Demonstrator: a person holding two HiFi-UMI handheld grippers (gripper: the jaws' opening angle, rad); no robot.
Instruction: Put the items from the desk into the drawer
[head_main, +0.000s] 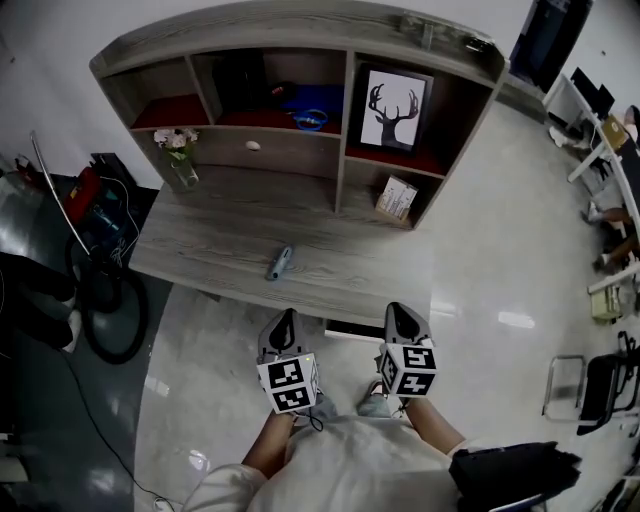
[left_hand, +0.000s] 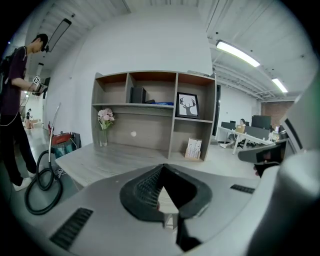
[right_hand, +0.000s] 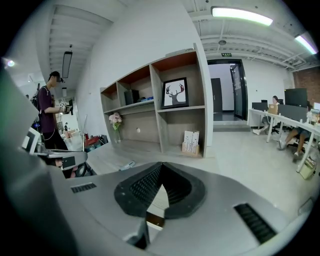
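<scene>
The left hand-held gripper (head_main: 286, 320) and right hand-held gripper (head_main: 402, 312) are seen closed, empty; the small bluish object (head_main: 280, 263) on the tabletop (head_main: 210, 235) cannot be identified.

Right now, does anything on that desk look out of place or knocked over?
Only the small blue-grey item, lying askew and alone on the desk; the flower vase stands upright, and nothing looks spilled or broken.

Desk (head_main: 230, 240): grey wood grain. Picture (head_main: 393, 110): black deer on white. Cubes (head_main: 290, 383): black-and-white square markers. Flowers (head_main: 177, 140): pink. Shelf floors (head_main: 160, 112): red.
</scene>
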